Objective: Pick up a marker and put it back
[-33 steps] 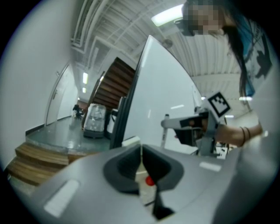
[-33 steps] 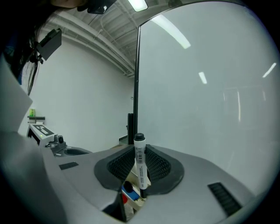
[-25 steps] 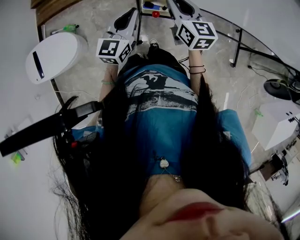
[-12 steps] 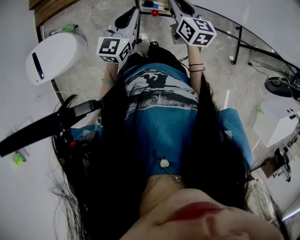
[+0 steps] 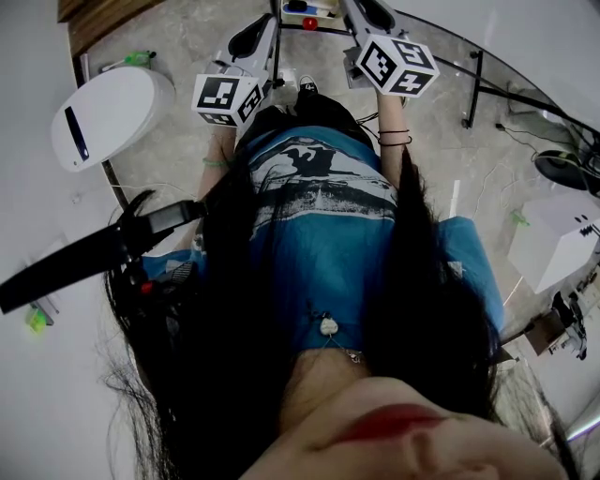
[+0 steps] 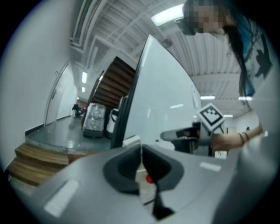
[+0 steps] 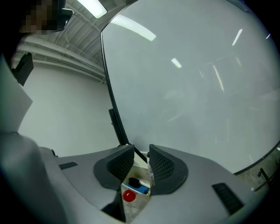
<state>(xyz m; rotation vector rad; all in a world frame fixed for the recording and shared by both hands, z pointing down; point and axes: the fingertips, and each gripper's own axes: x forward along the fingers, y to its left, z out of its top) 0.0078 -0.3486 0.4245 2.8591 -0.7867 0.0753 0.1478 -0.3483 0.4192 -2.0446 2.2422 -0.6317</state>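
Note:
A small white tray (image 5: 323, 13) sits at the foot of the whiteboard (image 7: 197, 87). On it lie a blue marker (image 7: 141, 188) with a black cap and a red round piece (image 7: 128, 195). My right gripper (image 7: 141, 158) hovers just above the tray. Its jaws are opening with nothing between the pads, and the marker shows through the gap below. My left gripper (image 6: 141, 151) is beside it, shut and holding nothing; the red piece (image 6: 149, 178) peeks under its jaws. From the head view both grippers, the left (image 5: 270, 36) and the right (image 5: 361, 14), reach toward the tray.
The whiteboard's black stand leg (image 5: 476, 86) crosses the floor at the right. A white rounded unit (image 5: 108, 112) stands at the left and a white box (image 5: 558, 246) at the right. Wooden steps (image 6: 39, 158) lie far left.
The right gripper's cube has drifted slightly to the right. The left gripper has hardly moved.

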